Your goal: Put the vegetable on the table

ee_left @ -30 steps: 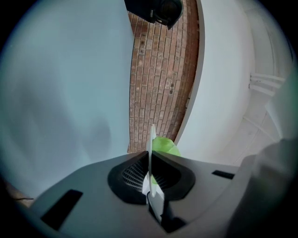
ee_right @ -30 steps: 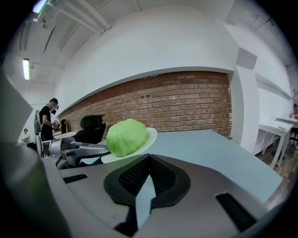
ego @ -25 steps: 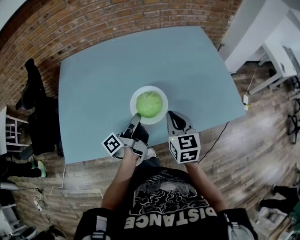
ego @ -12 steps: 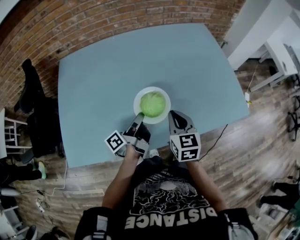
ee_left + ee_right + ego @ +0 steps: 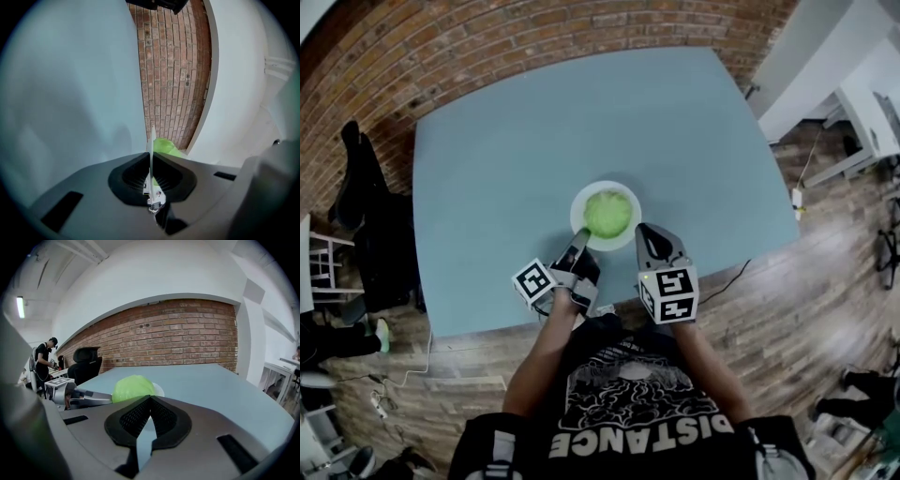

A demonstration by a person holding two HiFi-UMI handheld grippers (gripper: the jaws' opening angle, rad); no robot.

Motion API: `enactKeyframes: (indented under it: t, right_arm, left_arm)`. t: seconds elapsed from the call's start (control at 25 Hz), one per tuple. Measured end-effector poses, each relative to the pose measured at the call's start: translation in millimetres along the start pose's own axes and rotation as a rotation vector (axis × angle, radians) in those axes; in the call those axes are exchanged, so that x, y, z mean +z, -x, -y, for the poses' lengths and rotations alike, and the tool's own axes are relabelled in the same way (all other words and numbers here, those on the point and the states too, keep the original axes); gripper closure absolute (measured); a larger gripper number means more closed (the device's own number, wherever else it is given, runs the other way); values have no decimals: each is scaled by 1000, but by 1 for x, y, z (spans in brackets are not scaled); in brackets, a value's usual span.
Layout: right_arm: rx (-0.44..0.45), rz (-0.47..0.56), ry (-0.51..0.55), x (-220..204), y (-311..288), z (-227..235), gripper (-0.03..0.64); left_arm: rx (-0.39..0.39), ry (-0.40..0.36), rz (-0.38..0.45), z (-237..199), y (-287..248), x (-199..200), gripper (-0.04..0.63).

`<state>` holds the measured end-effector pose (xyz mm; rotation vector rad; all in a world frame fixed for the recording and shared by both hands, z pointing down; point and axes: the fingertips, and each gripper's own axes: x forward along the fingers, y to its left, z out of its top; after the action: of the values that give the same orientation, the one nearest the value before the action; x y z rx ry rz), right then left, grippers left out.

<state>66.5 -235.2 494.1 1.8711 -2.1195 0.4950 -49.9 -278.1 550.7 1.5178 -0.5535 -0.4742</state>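
Observation:
A round green cabbage (image 5: 607,213) lies on a white plate (image 5: 581,204) near the front edge of the blue table (image 5: 506,159). My left gripper (image 5: 581,234) is at the plate's near-left rim. In the left gripper view the thin white plate rim (image 5: 152,140) runs edge-on between the closed jaws, with the cabbage (image 5: 166,146) just behind. My right gripper (image 5: 643,231) hovers at the plate's near-right side, shut and empty. From the right gripper view the cabbage (image 5: 133,388) sits just ahead of the right gripper (image 5: 150,399), and the left gripper (image 5: 79,397) shows to the left.
A brick wall (image 5: 534,37) runs behind the table. A white desk (image 5: 862,103) stands at the right, and a black chair (image 5: 366,206) and clutter at the left. A cable (image 5: 741,267) trails off the table's front right. A person (image 5: 43,359) stands far left.
The left gripper stays on the plate rim and the right one beside it. Plate, cabbage and both grippers have shifted only slightly in the head view.

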Motion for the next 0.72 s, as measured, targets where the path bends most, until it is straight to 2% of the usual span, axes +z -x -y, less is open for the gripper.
enactKeyframes:
  t: [0.72]
  right_arm:
    - [146, -75, 25, -17, -26, 31, 609]
  left_arm:
    - [192, -48, 86, -46, -22, -9, 577]
